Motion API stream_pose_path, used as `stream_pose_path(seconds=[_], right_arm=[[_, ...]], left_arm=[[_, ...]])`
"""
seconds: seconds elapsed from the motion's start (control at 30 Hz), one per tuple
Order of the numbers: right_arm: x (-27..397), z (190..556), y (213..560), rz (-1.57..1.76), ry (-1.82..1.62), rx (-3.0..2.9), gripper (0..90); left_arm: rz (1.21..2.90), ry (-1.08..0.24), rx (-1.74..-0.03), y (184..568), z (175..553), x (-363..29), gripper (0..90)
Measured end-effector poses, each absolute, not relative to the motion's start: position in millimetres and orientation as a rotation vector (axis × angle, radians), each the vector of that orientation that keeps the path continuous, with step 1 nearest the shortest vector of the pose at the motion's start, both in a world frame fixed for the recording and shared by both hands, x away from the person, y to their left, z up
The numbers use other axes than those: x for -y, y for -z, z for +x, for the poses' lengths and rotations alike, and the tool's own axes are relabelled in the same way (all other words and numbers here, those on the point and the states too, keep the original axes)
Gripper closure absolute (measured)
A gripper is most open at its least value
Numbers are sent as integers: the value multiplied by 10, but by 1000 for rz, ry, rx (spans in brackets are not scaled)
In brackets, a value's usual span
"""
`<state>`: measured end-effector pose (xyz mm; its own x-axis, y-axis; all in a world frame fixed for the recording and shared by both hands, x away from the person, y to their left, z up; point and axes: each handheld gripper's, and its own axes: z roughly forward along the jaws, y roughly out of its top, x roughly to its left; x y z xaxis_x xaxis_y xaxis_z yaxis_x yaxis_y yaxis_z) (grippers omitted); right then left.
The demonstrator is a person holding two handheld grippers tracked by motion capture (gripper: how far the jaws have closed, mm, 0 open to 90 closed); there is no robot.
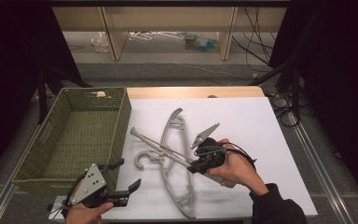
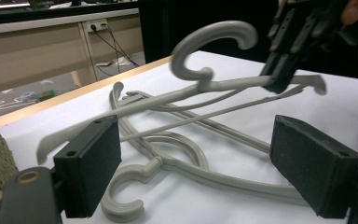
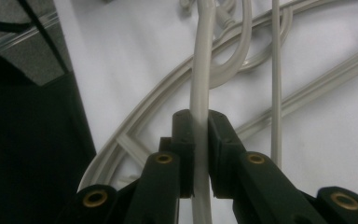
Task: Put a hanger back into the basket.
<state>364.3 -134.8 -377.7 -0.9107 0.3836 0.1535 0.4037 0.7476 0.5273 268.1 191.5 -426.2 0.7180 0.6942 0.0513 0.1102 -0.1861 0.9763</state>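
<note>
Hangers on a white desk (image 1: 261, 126), 2 of them, grey plastic. Right gripper (image 1: 196, 167) has its fingers (image 3: 186, 140) clamped tight on the arm of the upper hanger (image 1: 161, 148), pads pressing both sides of the bar in the right gripper view. In the left gripper view that hanger (image 2: 205, 84) is tilted, hook end raised off the desk, far arm tip low near the basket side. Lower hanger (image 1: 179, 182) lies flat on the desk under it, the 2 crossing; its hook (image 2: 121, 196) curls near the left gripper's jaws in the left gripper view.

Left gripper (image 1: 123, 191) sits at the near desk edge, just beside the basket corner, fingers (image 2: 91, 163) spread wide, nothing between them, pointing toward the hangers. Grey 3-cornered plate on top of it.

Green woven basket (image 1: 121, 116) stands at the left end of the desk, touching the white sheet's edge, apart from both hangers. Person's right hand (image 1: 237, 168) wraps the right gripper, dark sleeve at the wrist.
</note>
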Motion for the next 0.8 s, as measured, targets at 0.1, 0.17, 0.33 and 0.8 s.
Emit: stream_pose_path(seconds=[0.1, 0.17, 0.33, 0.8], right_arm=[[1434, 3619, 3764, -607, 908, 2890, 832], [1492, 3597, 3752, -596, 922, 2885, 832], [1600, 3512, 3698, -513, 949, 2873, 832], [1644, 3360, 3709, -339, 886, 2865, 831]], left_arm=[[1740, -625, -668, 4274, 2717, -1851, 183], [1807, -638, -650, 4274, 2727, -1730, 193], [1879, -677, -561, 4225, 2866, -1542, 281], [2058, -511, -354, 4225, 3091, -1284, 373]])
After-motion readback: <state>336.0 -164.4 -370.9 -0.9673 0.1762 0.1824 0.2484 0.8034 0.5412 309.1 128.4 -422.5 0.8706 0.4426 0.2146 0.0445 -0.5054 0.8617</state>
